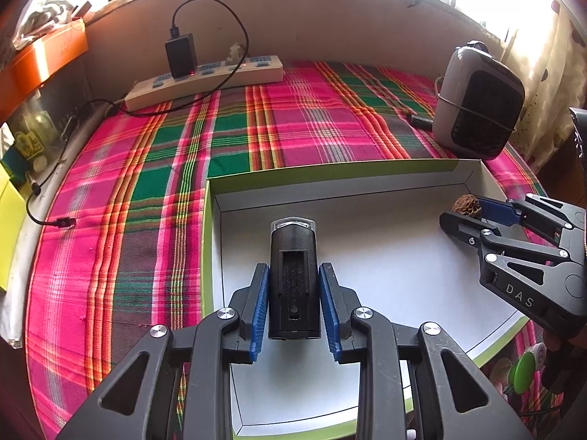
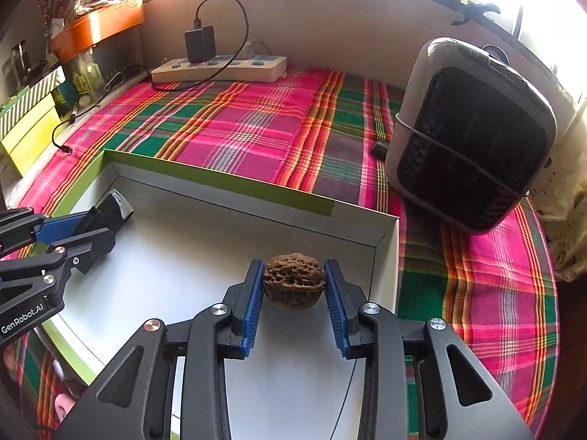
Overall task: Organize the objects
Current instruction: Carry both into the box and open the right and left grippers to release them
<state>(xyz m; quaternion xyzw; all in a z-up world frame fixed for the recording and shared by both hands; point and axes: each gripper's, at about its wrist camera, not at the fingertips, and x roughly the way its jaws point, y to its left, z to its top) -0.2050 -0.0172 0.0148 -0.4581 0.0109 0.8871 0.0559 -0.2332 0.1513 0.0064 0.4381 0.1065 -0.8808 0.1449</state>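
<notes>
White cardboard box (image 1: 341, 179) holds nothing loose yet: the left gripper (image 1: 293, 304) pinches a black light (image 1: 293, 278) over it, the right gripper (image 2: 293, 293) pinches a walnut (image 2: 294, 281), so both drops seem left.

Plaid cloth (image 1: 293, 128), power strip (image 1: 205, 80) with black charger (image 1: 179, 55), grey heater (image 2: 473, 135), orange box (image 1: 44, 58).

The surface (image 1: 301, 128) is covered by a pink, green and orange plaid cloth (image 2: 256, 124). On the cloth lie a shallow white box with green rim (image 1: 330, 174) near the front, a beige power strip (image 1: 205, 82) with a black charger (image 1: 179, 55) plugged in at the back, and a grey-and-black heater (image 2: 473, 135) at the right. A loose black cable end (image 1: 64, 222) rests at the left edge.
</notes>
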